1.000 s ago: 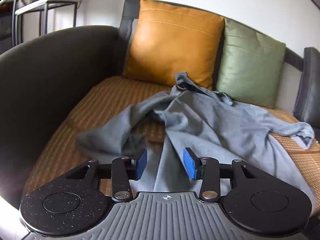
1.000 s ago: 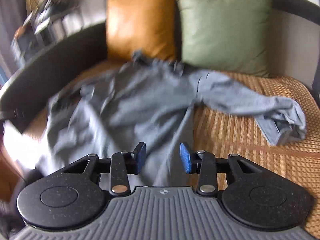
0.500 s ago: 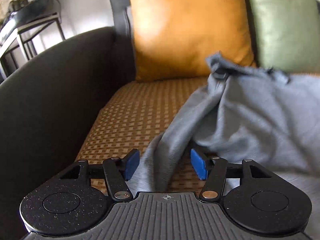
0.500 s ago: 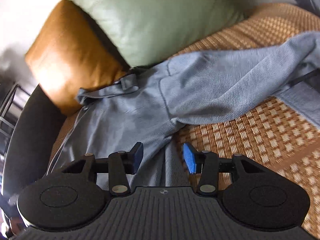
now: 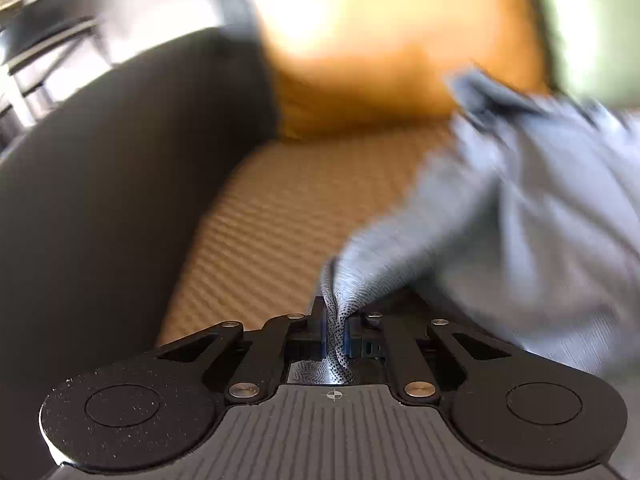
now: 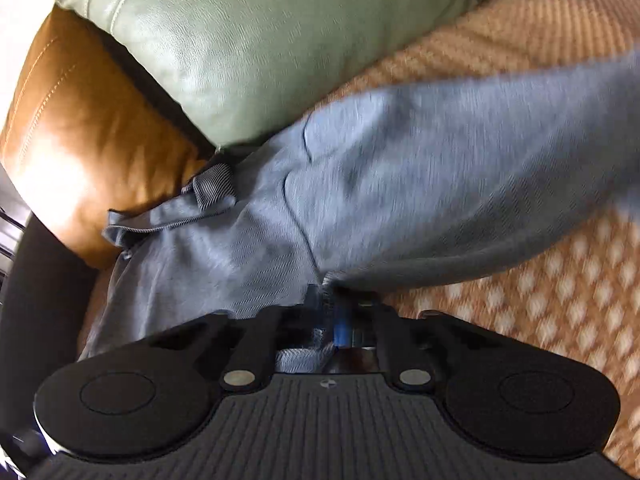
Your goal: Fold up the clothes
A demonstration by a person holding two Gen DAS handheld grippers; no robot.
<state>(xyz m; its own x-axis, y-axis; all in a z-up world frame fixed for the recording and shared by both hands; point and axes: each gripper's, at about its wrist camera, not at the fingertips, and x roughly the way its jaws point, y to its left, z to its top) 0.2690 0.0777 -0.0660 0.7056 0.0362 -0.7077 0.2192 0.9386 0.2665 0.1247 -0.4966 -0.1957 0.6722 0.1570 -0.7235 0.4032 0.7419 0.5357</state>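
Left wrist view is showing the left tongs [image 5: 335, 330] now pinching a bunched fold of the grey shirt [image 5: 520, 216], where half a second ago they were standing apart. Right tongs [image 6: 326, 320] are closing on cloth near the sleeve seam. Both grips look set for spreading. Farther off, the shirt is lying crumpled on the woven sofa seat [image 6: 540, 292], collar [image 6: 212, 188] pointing toward the cushions.

daylight, bright | glare: orange cushion [image 5: 384, 36] | motion blur | fisheye edges

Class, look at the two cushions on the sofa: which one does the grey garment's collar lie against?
The orange cushion: the grey garment's collar rests at its base; the green cushion sits beside it.
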